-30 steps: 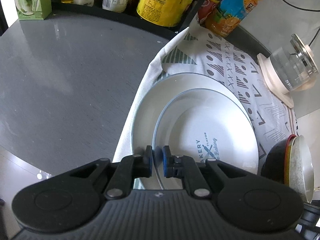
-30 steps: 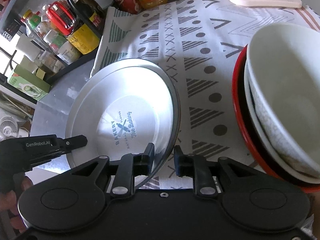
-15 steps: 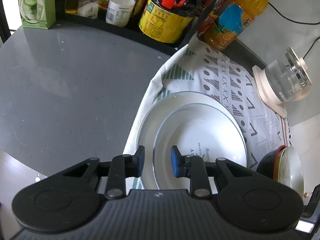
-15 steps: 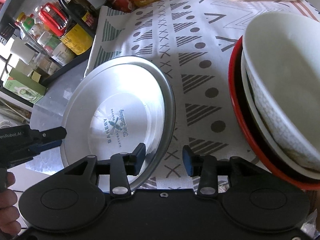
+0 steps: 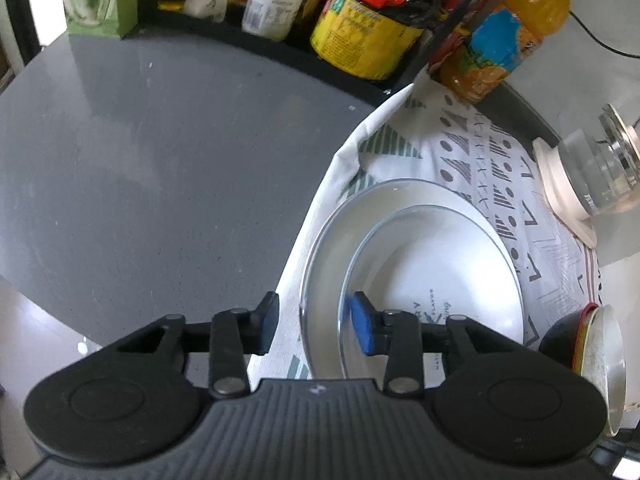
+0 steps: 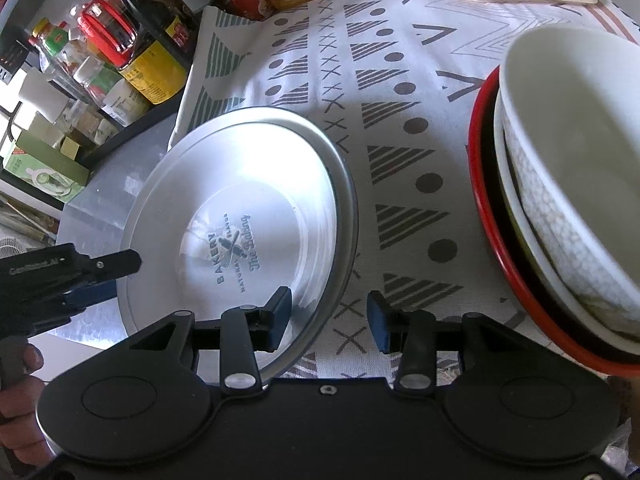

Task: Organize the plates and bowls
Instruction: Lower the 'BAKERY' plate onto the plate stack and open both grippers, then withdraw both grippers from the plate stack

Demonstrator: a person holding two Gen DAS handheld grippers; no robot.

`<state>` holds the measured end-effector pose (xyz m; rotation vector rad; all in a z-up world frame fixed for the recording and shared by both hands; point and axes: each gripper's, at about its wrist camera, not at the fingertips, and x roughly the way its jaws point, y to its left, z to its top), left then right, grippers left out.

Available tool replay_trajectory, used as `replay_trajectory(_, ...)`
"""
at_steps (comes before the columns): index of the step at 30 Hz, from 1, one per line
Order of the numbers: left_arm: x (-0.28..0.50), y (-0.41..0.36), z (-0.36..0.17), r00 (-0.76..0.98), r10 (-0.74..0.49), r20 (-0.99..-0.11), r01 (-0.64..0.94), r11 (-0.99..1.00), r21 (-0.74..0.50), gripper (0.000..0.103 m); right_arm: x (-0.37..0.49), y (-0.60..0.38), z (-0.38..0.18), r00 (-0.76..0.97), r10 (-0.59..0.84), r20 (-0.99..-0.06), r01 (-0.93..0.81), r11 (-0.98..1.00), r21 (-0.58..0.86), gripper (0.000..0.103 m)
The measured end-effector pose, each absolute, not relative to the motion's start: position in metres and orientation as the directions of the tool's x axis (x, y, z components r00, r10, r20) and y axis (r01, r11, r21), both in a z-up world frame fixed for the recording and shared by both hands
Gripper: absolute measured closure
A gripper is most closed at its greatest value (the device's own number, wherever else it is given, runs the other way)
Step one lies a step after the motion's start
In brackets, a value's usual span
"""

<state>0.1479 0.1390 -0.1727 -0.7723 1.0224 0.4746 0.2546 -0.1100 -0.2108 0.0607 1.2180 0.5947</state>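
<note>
A second ago both of my tools were pinched on the rim of the smaller plate (image 5: 440,276); now each has let go. The left tool (image 5: 312,326) has just been opening: its blue pads stand apart, with the near-left rims of both stacked plates in the gap and neither pad pressing on them. The right tool (image 6: 329,322) has also just been opening, and it sits moderately wide across the near-right rim of the stack, pads clear of it.

The smaller plate (the one printed "BAKERY") has gone from tilted in my grip to lying flat inside the larger white plate (image 5: 332,240). The stack rests on the patterned cloth (image 6: 360,80), at the cloth's left edge beside the bare grey tabletop (image 5: 160,160).

Both tools point steeply down toward the stack. In the right wrist view the left tool comes in from the left edge, with the person's fingers (image 6: 16,364) wrapped round its handle.

At the right end of the cloth stand the nested bowls (image 6: 560,160): a white bowl inside a red-rimmed black one. Bottles (image 5: 360,36) and jars crowd the rack at the far edge of the tabletop, and a glass kettle (image 5: 600,172) sits at the far right.
</note>
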Motion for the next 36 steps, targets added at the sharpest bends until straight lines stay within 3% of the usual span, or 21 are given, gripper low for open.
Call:
replay_trajectory(5,0.151,0.137,-0.172,0.474,0.002,-0.88,-0.664,0.657,-0.356,0.076,0.254,-0.112,-0.209,0.219,0.461,-0.86,-0.401,0.846,0.351,0.061)
replay_trajectory(18,0.155,0.142,-0.168,0.432,0.038,-0.901,-0.688,0.66,-0.302,0.076,0.254,-0.111,-0.202,0.227,0.477,-0.849,-0.422,0.834,0.356,0.06)
replay_trajectory(21,0.155,0.139,-0.16,0.437,0.035,-0.899,-0.68,0.667,-0.304,0.072,0.254,-0.113,-0.191,0.233,0.509,-0.829,-0.433,0.817,0.38,0.056)
replay_trajectory(24,0.156,0.135,-0.148,0.447,0.029,-0.894,-0.67,0.673,-0.313,0.06,0.254,-0.116,-0.177,0.257,0.535,-0.804,-0.452,0.803,0.389,0.052)
replay_trajectory(29,0.161,0.125,-0.125,0.476,0.054,-0.878,-0.652,0.692,-0.31,0.03,0.253,-0.124,-0.148,0.305,0.576,-0.758,-0.481,0.781,0.399,0.04)
replay_trajectory(34,0.169,0.113,-0.106,0.515,0.034,-0.857,-0.617,0.708,-0.343,0.024,0.256,-0.14,-0.124,0.371,0.587,-0.72,-0.487,0.782,0.388,0.022)
replay_trajectory(36,0.172,0.106,-0.101,0.524,0.034,-0.851,-0.608,0.715,-0.346,0.024,0.258,-0.147,-0.117,0.398,0.583,-0.708,-0.487,0.789,0.376,0.02)
